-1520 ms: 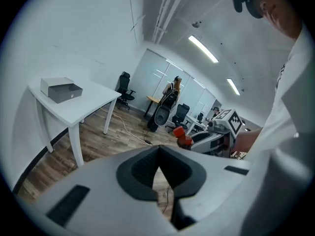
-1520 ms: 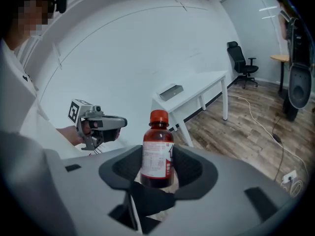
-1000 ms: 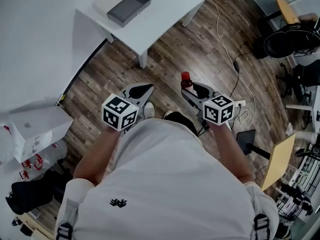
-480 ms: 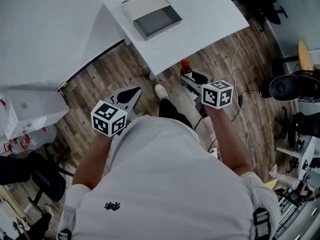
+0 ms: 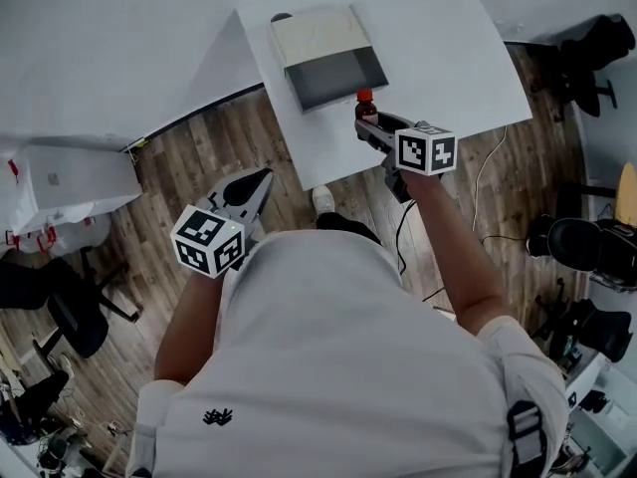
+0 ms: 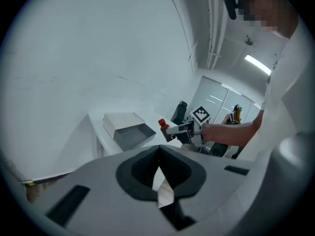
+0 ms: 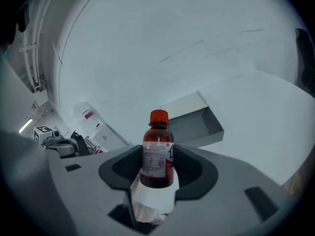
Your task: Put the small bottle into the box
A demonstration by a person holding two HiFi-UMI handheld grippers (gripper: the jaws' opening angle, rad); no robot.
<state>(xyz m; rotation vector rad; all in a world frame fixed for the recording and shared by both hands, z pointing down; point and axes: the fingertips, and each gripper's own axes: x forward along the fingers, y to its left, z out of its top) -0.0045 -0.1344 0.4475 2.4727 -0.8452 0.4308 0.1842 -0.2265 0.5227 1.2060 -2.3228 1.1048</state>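
Observation:
A small brown bottle with a red cap stands upright between the jaws of my right gripper, which is shut on it. It hangs over the white table, just in front of the open grey box whose white lid lies behind it. The box shows beyond the bottle in the right gripper view. My left gripper is low over the wooden floor, jaws together, nothing in them. The left gripper view shows the box and the held bottle far ahead.
A white wall lies behind the table. A white bag and a black chair stand on the floor at the left. Cables and more chairs are at the right.
I have stepped toward the table. The right gripper carried the bottle from over the floor to over the table's front part, close to the box. The left gripper stayed low.

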